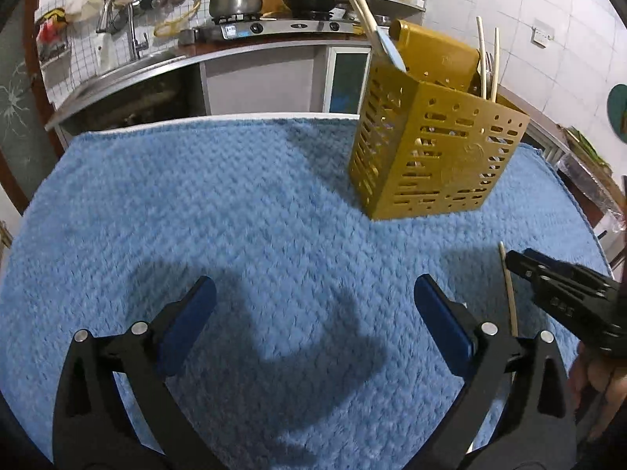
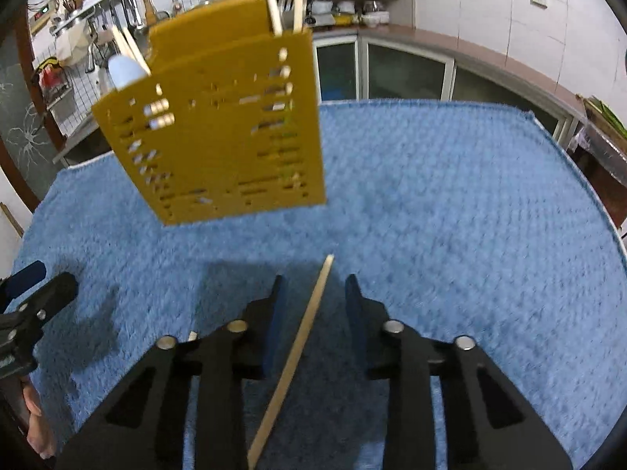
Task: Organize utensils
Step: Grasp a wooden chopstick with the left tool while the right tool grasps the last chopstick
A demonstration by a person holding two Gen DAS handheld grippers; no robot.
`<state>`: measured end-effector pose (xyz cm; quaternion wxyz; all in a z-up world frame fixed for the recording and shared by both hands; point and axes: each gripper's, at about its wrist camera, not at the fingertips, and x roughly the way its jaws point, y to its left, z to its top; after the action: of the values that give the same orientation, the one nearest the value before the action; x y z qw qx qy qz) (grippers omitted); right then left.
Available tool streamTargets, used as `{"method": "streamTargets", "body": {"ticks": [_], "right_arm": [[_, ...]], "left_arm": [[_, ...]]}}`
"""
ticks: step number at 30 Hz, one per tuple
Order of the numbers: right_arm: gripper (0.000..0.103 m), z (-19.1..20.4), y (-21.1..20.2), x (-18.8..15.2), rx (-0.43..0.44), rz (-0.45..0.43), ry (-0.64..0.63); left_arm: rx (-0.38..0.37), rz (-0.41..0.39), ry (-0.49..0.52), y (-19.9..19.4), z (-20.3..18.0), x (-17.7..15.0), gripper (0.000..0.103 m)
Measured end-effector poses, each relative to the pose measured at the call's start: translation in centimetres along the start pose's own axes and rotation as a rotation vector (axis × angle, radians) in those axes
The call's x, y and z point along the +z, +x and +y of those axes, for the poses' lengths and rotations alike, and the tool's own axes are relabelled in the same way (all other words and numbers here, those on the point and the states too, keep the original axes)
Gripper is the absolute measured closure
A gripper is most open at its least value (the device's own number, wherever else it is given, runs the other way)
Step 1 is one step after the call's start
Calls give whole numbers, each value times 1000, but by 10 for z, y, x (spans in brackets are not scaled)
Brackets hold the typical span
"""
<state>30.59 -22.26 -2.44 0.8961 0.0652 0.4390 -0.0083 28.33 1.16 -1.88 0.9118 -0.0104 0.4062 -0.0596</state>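
Note:
A yellow perforated utensil holder (image 1: pixel 431 145) (image 2: pixel 219 137) stands on the blue towel (image 1: pixel 235 203). Pale chopsticks (image 1: pixel 482 58) and a wooden-handled spoon with a light blue head (image 1: pixel 388 47) stick out of its top. One loose wooden chopstick (image 2: pixel 301 337) (image 1: pixel 510 297) lies on the towel in front of the holder. My right gripper (image 2: pixel 314 278) (image 1: pixel 517 256) straddles it, with both pads a little way off the stick. My left gripper (image 1: pixel 313 286) (image 2: pixel 55 276) hovers over bare towel to the left, open wide with nothing between its fingers.
The towel (image 2: pixel 450 196) covers a table. Behind it runs a kitchen counter with a sink (image 1: pixel 129 66), a gas stove with a steel pot (image 1: pixel 235 0) and a wok, and shelves of jars. A hand (image 1: pixel 599 384) shows at the lower right.

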Motion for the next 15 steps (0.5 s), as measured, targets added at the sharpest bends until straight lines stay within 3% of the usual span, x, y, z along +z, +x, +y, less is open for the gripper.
{"method": "streamTargets", "body": {"ticks": [3, 5, 15], "right_arm": [[91, 6, 9, -4, -2, 33, 5], [92, 9, 14, -5, -27, 44, 1], [97, -7, 14, 6, 16, 60, 10]], "left_arm": [[-5, 7, -9, 1, 3, -1, 5], [-22, 19, -27, 0, 4, -2, 5], [-18, 76, 19, 3, -31, -10, 5]]}}
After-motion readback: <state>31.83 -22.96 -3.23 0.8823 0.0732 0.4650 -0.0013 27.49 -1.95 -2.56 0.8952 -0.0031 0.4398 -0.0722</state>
